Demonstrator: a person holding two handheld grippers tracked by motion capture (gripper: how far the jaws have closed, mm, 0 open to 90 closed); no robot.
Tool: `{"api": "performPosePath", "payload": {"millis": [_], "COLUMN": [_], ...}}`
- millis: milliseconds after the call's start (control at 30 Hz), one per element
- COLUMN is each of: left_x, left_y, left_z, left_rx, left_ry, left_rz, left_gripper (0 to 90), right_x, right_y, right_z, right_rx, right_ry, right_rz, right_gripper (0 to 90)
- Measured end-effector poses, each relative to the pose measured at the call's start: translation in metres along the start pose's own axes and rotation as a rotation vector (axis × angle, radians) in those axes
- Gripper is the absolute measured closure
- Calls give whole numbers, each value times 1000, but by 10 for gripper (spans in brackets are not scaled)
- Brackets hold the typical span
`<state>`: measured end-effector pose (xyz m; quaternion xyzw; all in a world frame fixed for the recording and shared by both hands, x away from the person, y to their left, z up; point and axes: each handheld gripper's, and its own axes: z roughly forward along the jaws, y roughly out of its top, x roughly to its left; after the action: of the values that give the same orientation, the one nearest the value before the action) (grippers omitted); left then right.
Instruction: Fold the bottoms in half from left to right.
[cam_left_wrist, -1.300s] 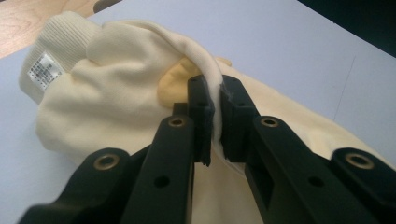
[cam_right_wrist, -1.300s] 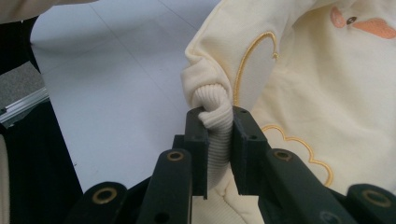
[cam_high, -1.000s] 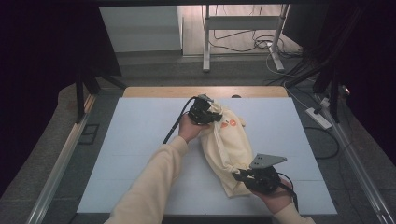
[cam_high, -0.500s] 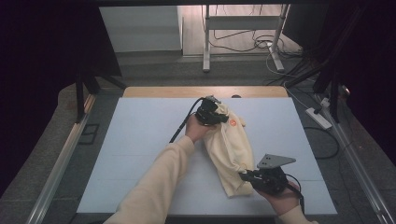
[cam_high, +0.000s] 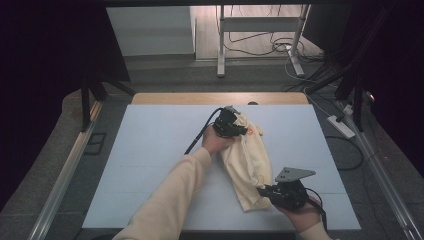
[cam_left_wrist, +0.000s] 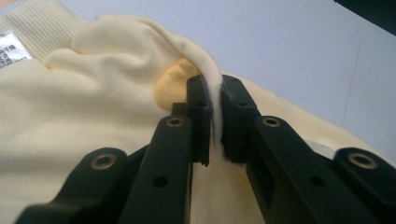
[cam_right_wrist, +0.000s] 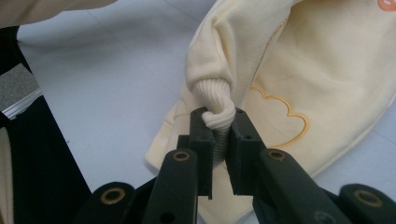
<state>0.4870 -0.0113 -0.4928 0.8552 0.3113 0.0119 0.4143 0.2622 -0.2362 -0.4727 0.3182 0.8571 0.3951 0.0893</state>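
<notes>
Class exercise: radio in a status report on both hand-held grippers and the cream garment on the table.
Left hand-held gripper shut on a fold of the cream garment. Right hand-held gripper shut on its ribbed cuff. Table: nothing in the way.

A white table (cam_high: 150, 165); cables (cam_high: 280, 47) and a power strip (cam_high: 341, 126) beyond.

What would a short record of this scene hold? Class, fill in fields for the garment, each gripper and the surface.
garment: pale yellow top, lying crumpled
left gripper: shut on a fold of the top, at its far end
right gripper: shut on the ribbed cuff, at the near end
surface: white table
label: white tag inside the top
</notes>
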Motion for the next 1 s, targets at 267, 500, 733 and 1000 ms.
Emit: {"api": "performPosePath", "payload": {"millis": [267,500,733,1000], "left_x": [-1,-3,-11,-10], "left_y": [-1,-2,-1,-14], "left_z": [3,1,-24,-54], "left_rx": [-6,-31,-58,-94], "left_ry": [-1,8,79,77], "left_rz": [-3,3,42,11], "left_gripper": [806,649,440,394], "right_x": [-3,-2,-6,-10], "right_y": [-2,-2,-2,8], "right_z": [0,0,-1,-6], "right_rx": [9,11,2,-46], "right_ry": [-3,-12,-50,-93], "right_rz": [8,-4,-5,0], "right_gripper": [813,805,548,439]}}
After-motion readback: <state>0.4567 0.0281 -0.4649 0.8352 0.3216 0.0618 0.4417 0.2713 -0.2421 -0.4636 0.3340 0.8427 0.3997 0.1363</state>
